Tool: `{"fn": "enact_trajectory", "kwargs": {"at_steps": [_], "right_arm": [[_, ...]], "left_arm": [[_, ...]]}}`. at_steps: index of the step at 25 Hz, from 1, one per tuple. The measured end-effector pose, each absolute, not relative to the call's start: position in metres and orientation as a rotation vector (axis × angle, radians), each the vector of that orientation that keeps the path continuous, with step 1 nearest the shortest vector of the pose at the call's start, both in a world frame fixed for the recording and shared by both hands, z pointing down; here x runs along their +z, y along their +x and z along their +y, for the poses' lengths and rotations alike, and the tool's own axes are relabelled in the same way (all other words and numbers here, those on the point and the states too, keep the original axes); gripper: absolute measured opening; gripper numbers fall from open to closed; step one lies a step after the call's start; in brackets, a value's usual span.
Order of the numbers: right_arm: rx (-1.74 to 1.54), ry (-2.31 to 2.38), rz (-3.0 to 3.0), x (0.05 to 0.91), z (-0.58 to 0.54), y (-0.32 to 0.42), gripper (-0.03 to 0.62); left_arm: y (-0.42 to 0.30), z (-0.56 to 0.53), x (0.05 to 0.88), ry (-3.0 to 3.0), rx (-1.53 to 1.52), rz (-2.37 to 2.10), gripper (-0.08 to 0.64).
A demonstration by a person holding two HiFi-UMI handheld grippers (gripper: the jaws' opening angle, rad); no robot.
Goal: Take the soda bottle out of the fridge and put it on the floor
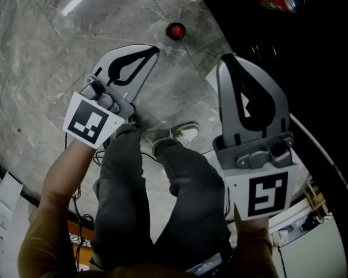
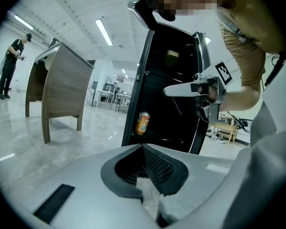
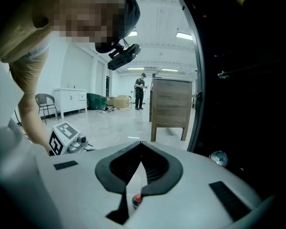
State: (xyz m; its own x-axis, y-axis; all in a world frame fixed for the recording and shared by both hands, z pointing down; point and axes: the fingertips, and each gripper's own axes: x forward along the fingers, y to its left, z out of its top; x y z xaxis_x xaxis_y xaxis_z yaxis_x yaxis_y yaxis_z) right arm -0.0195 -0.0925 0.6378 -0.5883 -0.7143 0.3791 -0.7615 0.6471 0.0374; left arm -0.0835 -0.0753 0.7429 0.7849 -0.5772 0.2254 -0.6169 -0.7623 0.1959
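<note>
Soda bottle [image 1: 175, 30] sits on the floor [image 1: 40, 57], just outside the open fridge [image 1: 319, 68]. My left gripper [image 1: 153, 50] and right gripper [image 1: 227, 58] are both clenched, empty. Back off high and don't clip the bottle.

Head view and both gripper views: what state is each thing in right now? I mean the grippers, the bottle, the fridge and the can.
Left gripper: shut, empty.
Right gripper: shut, empty.
Dark soda bottle with red cap: upright on the grey marble floor, clear of both grippers.
Black fridge: open, dark interior showing.
Orange drink can: upright on a fridge shelf.
</note>
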Motion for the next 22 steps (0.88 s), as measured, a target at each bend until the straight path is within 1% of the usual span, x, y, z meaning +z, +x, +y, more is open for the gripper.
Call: {"fn": "enact_trajectory", "kwargs": {"at_steps": [5, 14, 18, 22], "right_arm": [[0.228, 1.174, -2.501, 0.582, -0.068, -0.029, 0.0], [0.265, 1.196, -2.527, 0.471, -0.056, -0.038, 0.0], [0.29, 1.233, -2.526, 0.426, -0.055, -0.031, 0.002], [0.368, 1.278, -2.497, 0.393, -0.057, -0.019, 0.0]], "left_arm": [[-0.1, -0.042, 0.687, 2.665, 0.243, -0.951, 0.002], [-0.125, -0.023, 0.577, 2.608, 0.252, -1.025, 0.002], [-0.114, -0.037, 0.52, 2.629, 0.208, -1.036, 0.002], [-0.1, -0.042, 0.475, 2.627, 0.241, -1.017, 0.002]]}}
